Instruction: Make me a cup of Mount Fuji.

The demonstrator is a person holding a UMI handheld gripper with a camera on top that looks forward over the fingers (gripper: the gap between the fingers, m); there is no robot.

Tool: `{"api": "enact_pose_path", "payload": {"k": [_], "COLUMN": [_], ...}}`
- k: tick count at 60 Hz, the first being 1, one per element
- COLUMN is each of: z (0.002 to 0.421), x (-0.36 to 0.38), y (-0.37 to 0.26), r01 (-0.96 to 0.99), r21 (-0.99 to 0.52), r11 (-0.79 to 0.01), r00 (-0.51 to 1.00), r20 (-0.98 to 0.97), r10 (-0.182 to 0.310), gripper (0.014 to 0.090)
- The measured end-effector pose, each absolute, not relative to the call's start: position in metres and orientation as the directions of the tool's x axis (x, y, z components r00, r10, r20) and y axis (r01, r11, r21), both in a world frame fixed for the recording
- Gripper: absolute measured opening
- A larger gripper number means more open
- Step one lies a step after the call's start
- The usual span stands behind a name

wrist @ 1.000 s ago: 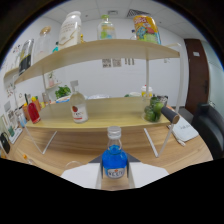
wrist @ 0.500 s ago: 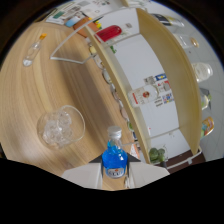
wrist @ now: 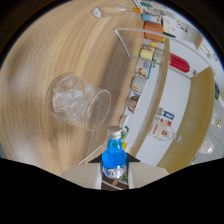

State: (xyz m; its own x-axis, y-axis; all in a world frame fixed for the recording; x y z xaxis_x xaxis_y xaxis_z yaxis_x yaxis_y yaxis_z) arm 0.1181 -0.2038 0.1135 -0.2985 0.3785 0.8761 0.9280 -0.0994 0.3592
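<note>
My gripper [wrist: 114, 176] is shut on a small bottle of blue liquid [wrist: 113, 160] with a silver cap, held between the two pale fingers [wrist: 82, 176]. The whole view is rolled far over, so the bottle is tipped well off upright. A clear glass [wrist: 80, 102] filled with ice cubes stands on the wooden table [wrist: 45, 55], just beyond the bottle's cap and a little to one side. The cap is still on the bottle. No liquid shows in the glass besides the ice.
A wooden shelf rack [wrist: 150, 55] on white legs stands beyond the glass, lined with several jars and bottles, among them a red bottle [wrist: 179, 62]. A small clear glass object [wrist: 107, 10] lies farther off on the table.
The view has rolled further and moved closer to the table. The glass of ice has grown larger and now sits just past the bottle's cap. The bottle stays gripped.
</note>
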Motion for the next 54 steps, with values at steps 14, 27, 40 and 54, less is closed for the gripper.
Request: {"api": "enact_pose_path", "payload": {"k": [14,27,40,54], "z": [0.118,0.154,0.166,0.096], "x": [0.112,0.109,0.159,0.242], "y": [-0.205,-0.222,-0.231,-0.227], "r01": [0.972,0.844,0.358,0.039], "r21": [0.206,-0.485,-0.888,-0.911], "r11": [-0.116,-0.230,-0.289,-0.411], "r00": [-0.151,0.535,0.933,0.999], "r20": [0.919,0.791,0.333,0.046], "r10": [0.364,0.296,0.136,-0.007], "gripper": [0.0357,0.0359,0.0359,0.0357]}}
